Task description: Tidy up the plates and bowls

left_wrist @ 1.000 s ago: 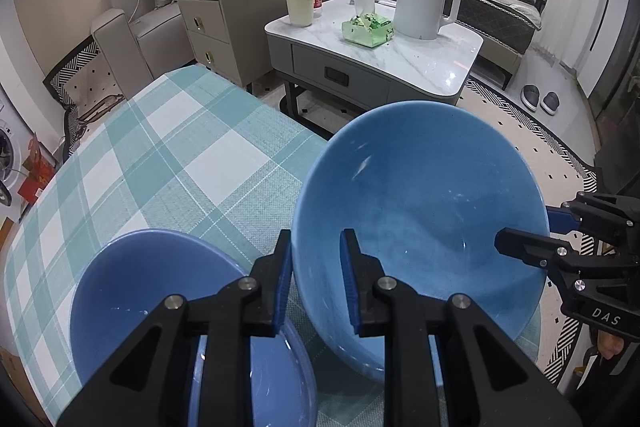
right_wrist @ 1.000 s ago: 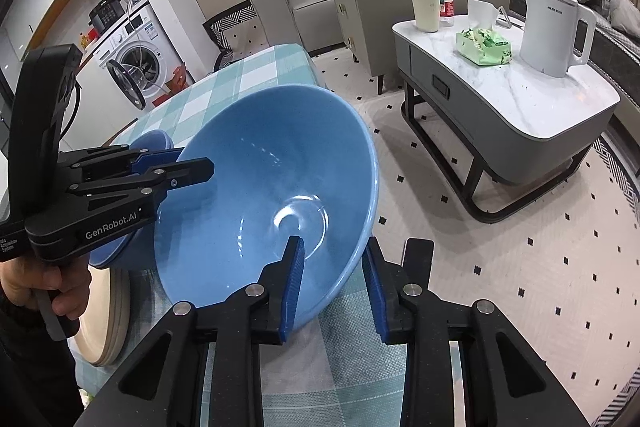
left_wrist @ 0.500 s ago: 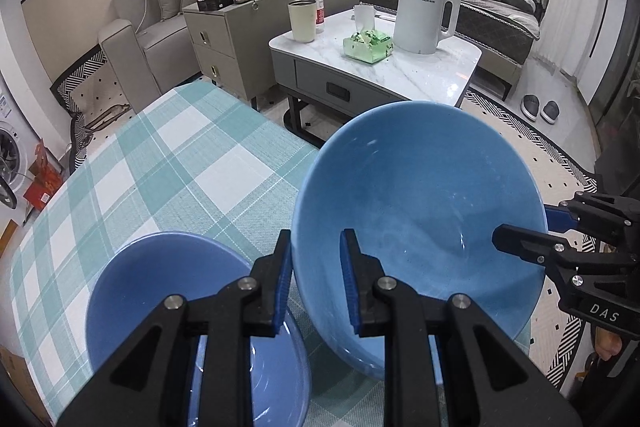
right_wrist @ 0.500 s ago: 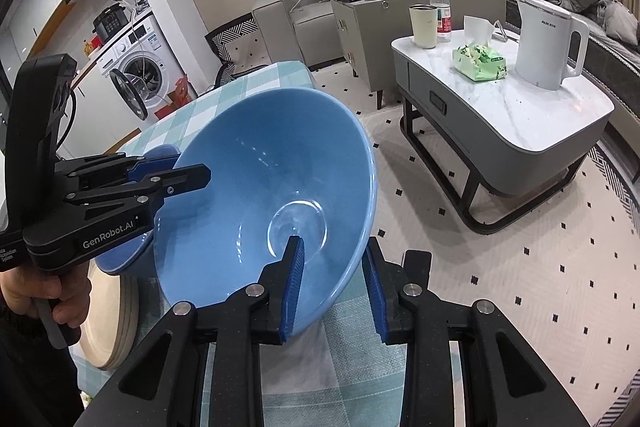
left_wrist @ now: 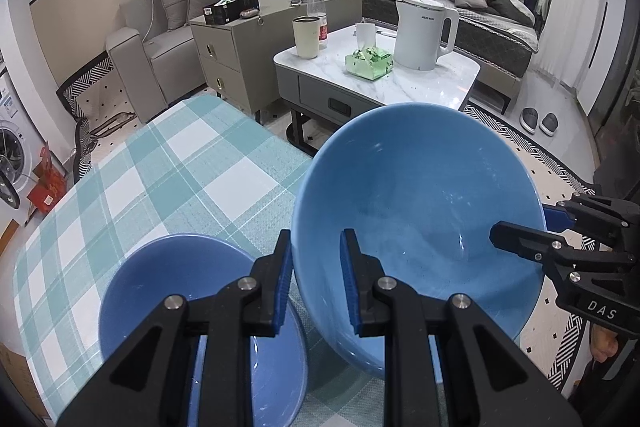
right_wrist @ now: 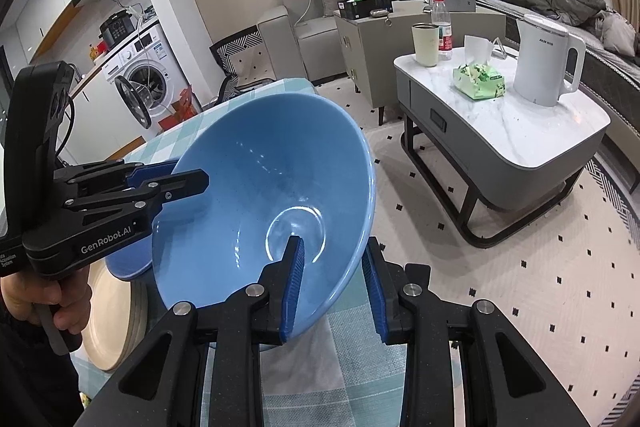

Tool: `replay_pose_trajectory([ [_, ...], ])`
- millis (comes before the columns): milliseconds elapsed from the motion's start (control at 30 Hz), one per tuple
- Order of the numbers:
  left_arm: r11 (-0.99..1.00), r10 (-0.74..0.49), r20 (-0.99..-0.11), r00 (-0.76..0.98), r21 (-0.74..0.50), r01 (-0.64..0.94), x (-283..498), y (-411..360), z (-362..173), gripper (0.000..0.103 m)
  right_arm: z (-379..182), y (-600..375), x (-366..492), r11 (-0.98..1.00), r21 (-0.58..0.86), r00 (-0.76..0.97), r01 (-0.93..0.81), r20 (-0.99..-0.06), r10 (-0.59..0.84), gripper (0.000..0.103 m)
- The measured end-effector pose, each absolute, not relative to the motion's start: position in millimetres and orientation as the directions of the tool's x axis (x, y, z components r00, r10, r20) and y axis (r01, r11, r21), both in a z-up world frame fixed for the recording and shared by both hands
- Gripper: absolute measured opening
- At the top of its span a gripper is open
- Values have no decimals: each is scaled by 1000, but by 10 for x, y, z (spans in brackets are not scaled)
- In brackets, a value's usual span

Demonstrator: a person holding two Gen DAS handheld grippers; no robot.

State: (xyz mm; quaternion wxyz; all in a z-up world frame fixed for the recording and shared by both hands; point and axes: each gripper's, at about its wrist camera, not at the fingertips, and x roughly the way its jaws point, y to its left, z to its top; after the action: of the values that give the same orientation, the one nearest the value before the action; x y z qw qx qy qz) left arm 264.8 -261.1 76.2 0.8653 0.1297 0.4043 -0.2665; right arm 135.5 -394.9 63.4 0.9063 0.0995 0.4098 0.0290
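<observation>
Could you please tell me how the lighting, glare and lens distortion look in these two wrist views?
Left wrist view: strong fisheye bending with dark corners, sharp focus, soft indoor light, ceiling spots bright at top right, faint sheen inside the large tilted blue ceramic bowl. Right wrist view: same curvature, a bright ring of glare at that bowl's bottom, mild reflections on the white marble coffee table top.

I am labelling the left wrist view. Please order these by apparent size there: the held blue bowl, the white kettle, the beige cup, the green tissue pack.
1. held blue bowl, though it is nearest to the camera
2. white kettle
3. and 4. beige cup and green tissue pack look alike; I leave them unranked.
</observation>
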Motion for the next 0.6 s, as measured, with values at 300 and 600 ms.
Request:
replay_pose_trajectory([
  [300, 822, -384, -746, 544, -9, 569, 2561, -2585, 852, 21, 772, -3964, 1272, 978, 206, 697, 39, -707, 121, 30],
  [600, 831, -384, -727, 569, -3, 557, 2476, -2510, 955, 21, 951, -3891, 1196, 981, 191, 733, 31, -672, 108, 30],
])
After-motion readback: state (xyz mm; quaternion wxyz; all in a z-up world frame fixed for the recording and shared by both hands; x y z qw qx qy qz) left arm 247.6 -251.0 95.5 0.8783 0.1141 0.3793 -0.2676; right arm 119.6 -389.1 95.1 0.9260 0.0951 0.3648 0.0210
